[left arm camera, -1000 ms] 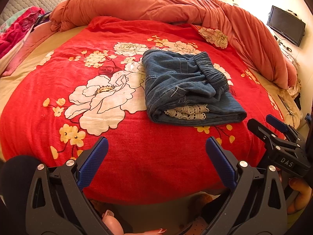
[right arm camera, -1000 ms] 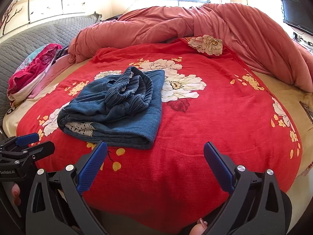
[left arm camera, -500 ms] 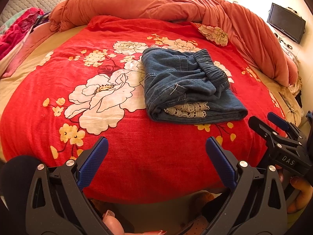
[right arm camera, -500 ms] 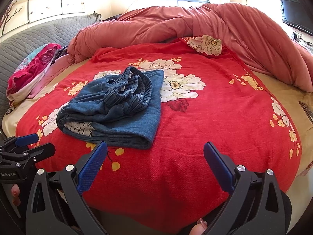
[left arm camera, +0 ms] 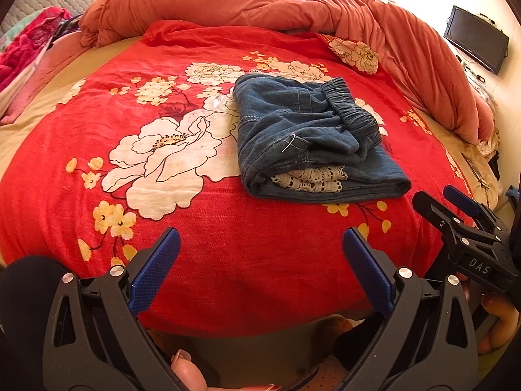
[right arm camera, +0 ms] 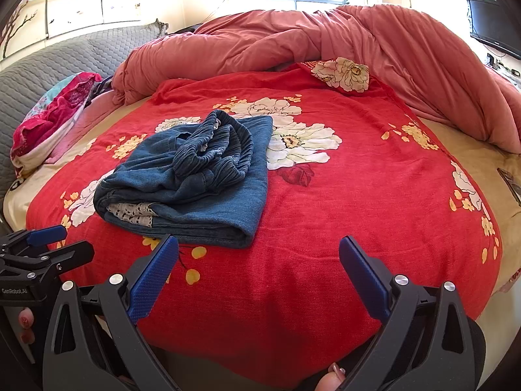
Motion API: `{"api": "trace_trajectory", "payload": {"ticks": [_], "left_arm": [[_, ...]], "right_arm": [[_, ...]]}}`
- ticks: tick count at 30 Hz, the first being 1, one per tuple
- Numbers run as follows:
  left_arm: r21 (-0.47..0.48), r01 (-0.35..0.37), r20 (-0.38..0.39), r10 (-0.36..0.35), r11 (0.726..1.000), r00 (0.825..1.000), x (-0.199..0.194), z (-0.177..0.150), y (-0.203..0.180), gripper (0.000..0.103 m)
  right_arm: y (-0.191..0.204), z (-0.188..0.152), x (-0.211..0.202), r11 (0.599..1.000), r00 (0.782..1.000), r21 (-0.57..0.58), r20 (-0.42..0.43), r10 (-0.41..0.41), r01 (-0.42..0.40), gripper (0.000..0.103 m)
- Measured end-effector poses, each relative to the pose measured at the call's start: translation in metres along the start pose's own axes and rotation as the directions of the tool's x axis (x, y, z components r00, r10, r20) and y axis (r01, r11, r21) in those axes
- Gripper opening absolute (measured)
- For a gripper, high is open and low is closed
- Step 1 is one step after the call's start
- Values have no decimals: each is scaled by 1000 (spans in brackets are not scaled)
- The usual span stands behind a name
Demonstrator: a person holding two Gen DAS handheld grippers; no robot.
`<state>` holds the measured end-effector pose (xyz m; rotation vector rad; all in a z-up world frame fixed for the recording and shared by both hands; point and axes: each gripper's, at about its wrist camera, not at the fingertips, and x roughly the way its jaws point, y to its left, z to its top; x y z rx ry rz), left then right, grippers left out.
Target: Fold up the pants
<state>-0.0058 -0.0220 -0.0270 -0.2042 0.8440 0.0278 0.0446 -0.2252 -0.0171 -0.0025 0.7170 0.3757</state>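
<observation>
Count recorded: one folded pair of denim pants [left arm camera: 312, 143] on one red floral blanket [left arm camera: 162, 195]. One bunched salmon comforter [left arm camera: 260, 3]. Two sets of tongs, left [left arm camera: 260, 270] and right [right arm camera: 259, 268]. One wall-mounted television [left arm camera: 475, 44]. One pink cloth bundle [right arm camera: 52, 114].

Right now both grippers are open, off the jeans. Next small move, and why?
Probably none on the cloth: keep both clear and finish. The jeans already lie as a compact folded stack on the red blanket, elastic waistband bunched on top, lace trim at the near edge. The left gripper and right gripper are open and hold nothing. At most, flatten the waistband.
</observation>
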Motion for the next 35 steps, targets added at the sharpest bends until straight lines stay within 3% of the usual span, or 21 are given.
{"api": "trace_trajectory", "payload": {"ticks": [18, 23, 26, 30, 32, 33, 35], "left_arm": [[-6, 42, -1, -42, 999, 999, 3, 1, 6, 93], [-35, -7, 20, 8, 999, 1000, 3, 15, 24, 93], [-63, -55, 63, 59, 997, 996, -2, 39, 52, 93], [-158, -229, 8, 233, 961, 972, 19, 94, 130, 93], [-190, -315, -36, 314, 930, 949, 37, 120, 172, 93], [-223, -387, -75, 380, 895, 922, 52, 137, 203, 93], [-260, -431, -116, 415, 864, 902, 70, 153, 239, 93]], "right_arm": [[-6, -1, 4, 1000, 1000, 18, -15, 12, -12, 98], [-18, 7, 11, 997, 999, 71, -46, 27, -24, 98], [-51, 31, 12, 992, 999, 128, -53, -15, 22, 98], [-122, 75, 17, 967, 989, 206, -32, -144, 148, 98], [-172, 98, 35, 947, 971, 212, -69, -231, 240, 98], [-193, 106, 46, 932, 955, 211, -105, -277, 293, 98], [-242, 123, 71, 899, 925, 226, -160, -346, 375, 98]]}}
